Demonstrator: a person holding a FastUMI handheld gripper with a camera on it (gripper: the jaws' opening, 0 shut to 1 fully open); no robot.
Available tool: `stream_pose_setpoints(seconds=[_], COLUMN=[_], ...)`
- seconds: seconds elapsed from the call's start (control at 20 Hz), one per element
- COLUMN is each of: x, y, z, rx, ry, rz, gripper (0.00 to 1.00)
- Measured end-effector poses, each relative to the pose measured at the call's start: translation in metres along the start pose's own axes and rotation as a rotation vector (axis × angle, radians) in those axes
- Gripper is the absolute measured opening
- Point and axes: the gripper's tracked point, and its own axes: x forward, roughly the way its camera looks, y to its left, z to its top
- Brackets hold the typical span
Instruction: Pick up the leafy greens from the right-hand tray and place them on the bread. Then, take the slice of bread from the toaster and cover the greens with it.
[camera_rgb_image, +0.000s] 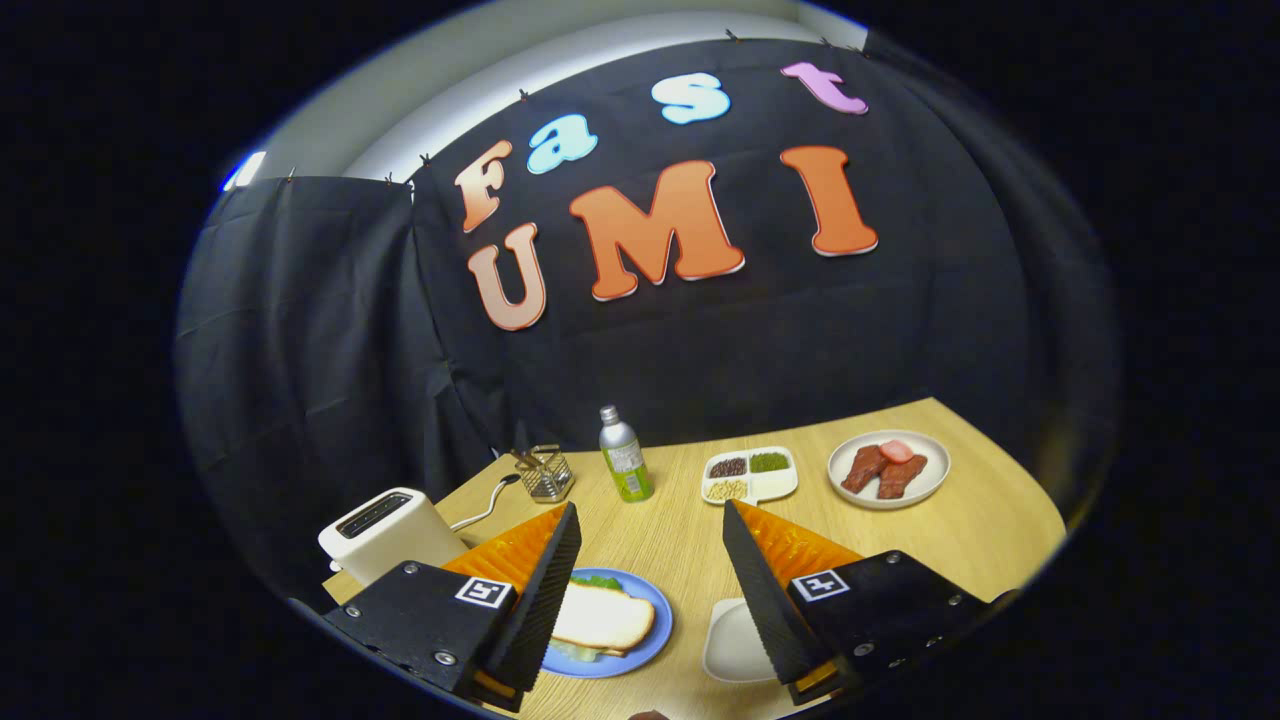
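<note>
Wood-grain surface (680, 545) spreads out ahead of the tool (650, 585), which hangs above it, tilted down, with its two fingers spread wide and nothing held between them. The gap between them is empty air over the surface.

One blue plate (652, 640) lies just ahead of the left finger, partly hidden behind it. On it sits one slice of bread (605, 618), lying flat, with a bit of leafy greens (598, 581) peeping out from under its far edge. Something pale shows under the near edge of the slice, but what it is cannot be told.

One white tray (735, 645) lies just inside the right finger, near its base; the finger covers part of it, and the part in sight is bare.

One white toaster (385, 530) stands beyond the left finger, off to its outer side, with its slot on top; whether anything is in the slot cannot be told. A cord runs from it across the surface towards one small wire holder (545, 472) further back.

One bottle (624, 455) with a green label stands upright well beyond the fingers, roughly in line with the gap between them but nearer the left one. To its right, beyond the right finger, lies one white divided dish (785, 482) with three of its compartments filled with small dark, green and pale bits. Further to the right is one round white plate (930, 480) carrying two reddish-brown strips and one pink slice on top of them.
</note>
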Motion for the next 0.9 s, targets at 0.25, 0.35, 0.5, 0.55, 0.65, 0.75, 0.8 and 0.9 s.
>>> stream_pose_setpoints(seconds=[0.25,0.35,0.5,0.55,0.65,0.75,0.8,0.9], x=[-0.043,-0.062,-0.072,-0.072,-0.073,-0.073,-0.075,-0.085], y=[-0.003,-0.006,-0.015,-0.016,-0.015,-0.017,-0.016,-0.016], z=[0.027,0.037,0.038,0.039,0.044,0.051,0.054,0.064], rx=[-0.088,-0.1,-0.109,-0.111,-0.126,-0.149,-0.158,-0.164], ry=[-0.099,-0.133,-0.147,-0.154,-0.181,-0.216,-0.232,-0.269], rz=[-0.048,-0.076,-0.104,-0.104,-0.1,-0.111,-0.119,-0.126], gripper=[0.89,0.89,0.89,0.89,0.89,0.89,0.89,0.9])
